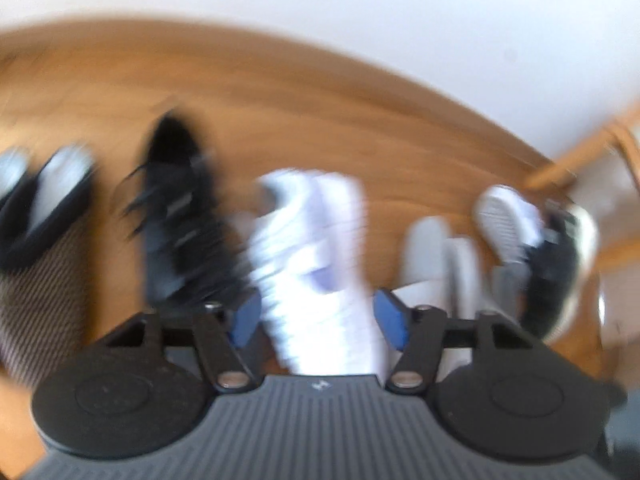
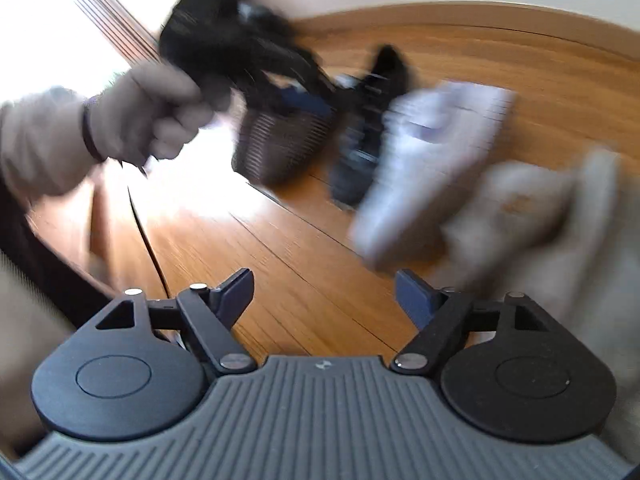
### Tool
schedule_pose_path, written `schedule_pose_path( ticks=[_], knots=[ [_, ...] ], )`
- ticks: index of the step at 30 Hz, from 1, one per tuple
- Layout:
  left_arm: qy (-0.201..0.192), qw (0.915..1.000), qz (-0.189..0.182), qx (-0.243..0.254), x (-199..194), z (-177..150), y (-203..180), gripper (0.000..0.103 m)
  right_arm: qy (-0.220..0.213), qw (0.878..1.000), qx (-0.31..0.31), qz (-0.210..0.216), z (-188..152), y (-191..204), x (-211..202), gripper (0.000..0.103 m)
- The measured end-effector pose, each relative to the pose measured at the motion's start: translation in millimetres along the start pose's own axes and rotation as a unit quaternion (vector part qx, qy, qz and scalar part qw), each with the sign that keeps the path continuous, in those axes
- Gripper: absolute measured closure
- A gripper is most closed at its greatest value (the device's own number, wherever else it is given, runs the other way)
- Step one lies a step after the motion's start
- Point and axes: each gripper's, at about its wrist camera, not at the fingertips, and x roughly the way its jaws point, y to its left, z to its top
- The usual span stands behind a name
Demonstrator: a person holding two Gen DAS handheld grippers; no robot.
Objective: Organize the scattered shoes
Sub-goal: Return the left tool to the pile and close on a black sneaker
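The left gripper (image 1: 316,316) clamps a white sneaker (image 1: 316,240) by its heel above the wooden floor (image 1: 280,92). Just left of the sneaker lies a black shoe (image 1: 180,208); right, grey slippers (image 1: 440,256). The right gripper (image 2: 324,292) gapes wide, holding nothing.

Wooden floor (image 1: 280,92), warm brown planks, seams running diagonally in the right wrist view. White wall (image 1: 360,8) beyond, meeting the floor at a wood baseboard (image 2: 500,12). Striped mat (image 1: 44,304) at left. Wooden furniture frame (image 1: 580,152) at right, blurred.
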Motion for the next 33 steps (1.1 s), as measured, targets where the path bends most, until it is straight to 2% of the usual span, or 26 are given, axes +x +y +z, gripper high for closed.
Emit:
schedule_pose_path(
  ticks=[2, 4, 7, 10, 13, 16, 19, 21, 29, 33],
  knots=[
    [-0.004, 0.9989, -0.03, 0.036, 16, 11, -45, 0.027, 0.009, 0.997, 0.053, -0.058, -19, -40, -38, 0.02],
    [0.005, 0.9974, -0.057, 0.044, 37, 17, -81, 0.027, 0.005, 0.988, 0.112, -0.105, -40, -76, -68, 0.019],
    [0.032, 0.9949, -0.085, 0.043, 73, 19, -129, 0.027, -0.011, 0.973, 0.179, -0.144, -67, -112, -96, 0.019],
    [0.049, 0.9922, -0.103, 0.051, 107, 17, -178, 0.027, -0.05, 0.955, 0.24, -0.168, -97, -144, -118, 0.019],
    [0.06, 0.9908, -0.115, 0.039, 141, 13, -212, 0.024, -0.083, 0.942, 0.277, -0.171, -113, -164, -132, 0.018],
    [0.085, 0.9884, -0.124, -0.022, 176, 6, -227, 0.023, -0.093, 0.935, 0.296, -0.17, -126, -176, -138, 0.018],
    [0.092, 0.9854, -0.122, -0.075, 192, -2, -231, 0.023, -0.09, 0.934, 0.303, -0.167, -136, -185, -136, 0.017],
    [0.083, 0.9833, -0.132, -0.093, 197, -6, -232, 0.023, -0.086, 0.933, 0.307, -0.165, -143, -191, -136, 0.017],
    [0.021, 0.9779, -0.176, -0.111, 207, 2, -250, 0.023, -0.05, 0.93, 0.328, -0.16, -171, -211, -125, 0.017],
    [0.002, 0.9784, -0.185, -0.093, 218, 18, -271, 0.023, -0.045, 0.932, 0.325, -0.154, -174, -213, -124, 0.017]
  ],
)
